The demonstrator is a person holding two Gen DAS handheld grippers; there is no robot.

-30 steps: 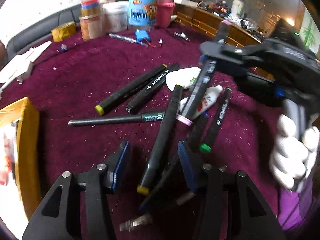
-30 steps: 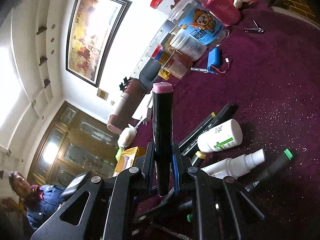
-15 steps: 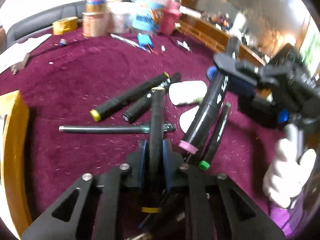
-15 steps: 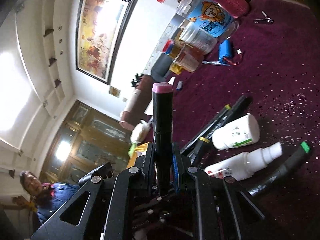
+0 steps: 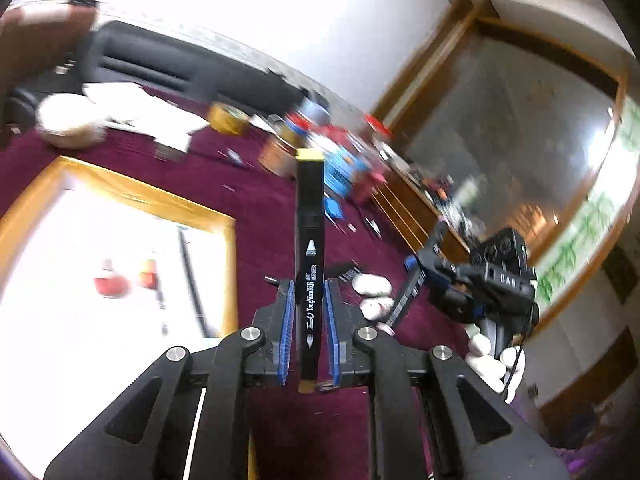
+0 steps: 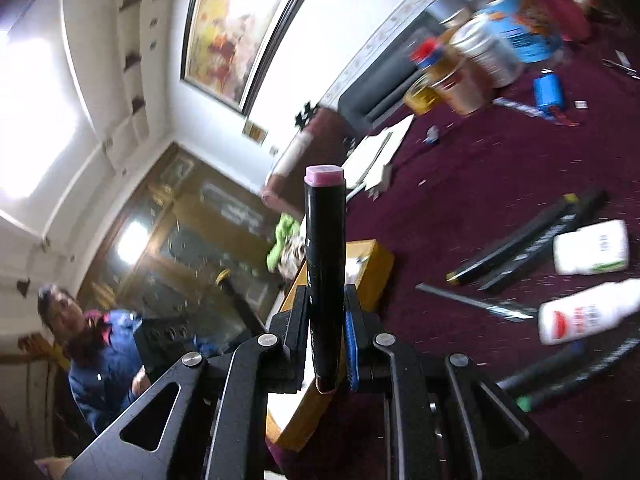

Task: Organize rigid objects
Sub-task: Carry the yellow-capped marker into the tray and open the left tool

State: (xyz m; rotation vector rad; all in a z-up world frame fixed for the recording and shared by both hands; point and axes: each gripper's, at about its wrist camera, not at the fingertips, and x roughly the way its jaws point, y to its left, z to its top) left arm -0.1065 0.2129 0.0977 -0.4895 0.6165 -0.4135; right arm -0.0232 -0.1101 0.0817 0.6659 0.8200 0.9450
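Two grippers, each clamped on a marker: left gripper [image 5: 310, 320] holds yellow-capped marker [image 5: 309, 248] upright above maroon cloth [image 5: 256, 196]; right gripper [image 6: 326, 336] holds pink-capped marker [image 6: 325, 264]. Spare markers [image 6: 528, 240] lie far right.

A dark red cloth [image 6: 500, 184] covers the table. On it lie black markers [image 6: 528, 236] side by side, two white bottles [image 6: 588, 246] just beside them, a thin dark pen [image 6: 472, 300], a blue battery pack [image 6: 549, 92], papers [image 6: 376, 152] and a yellow-edged box [image 5: 120, 240]. Blurred jars and tubs [image 6: 488, 52] stand along the far edge.
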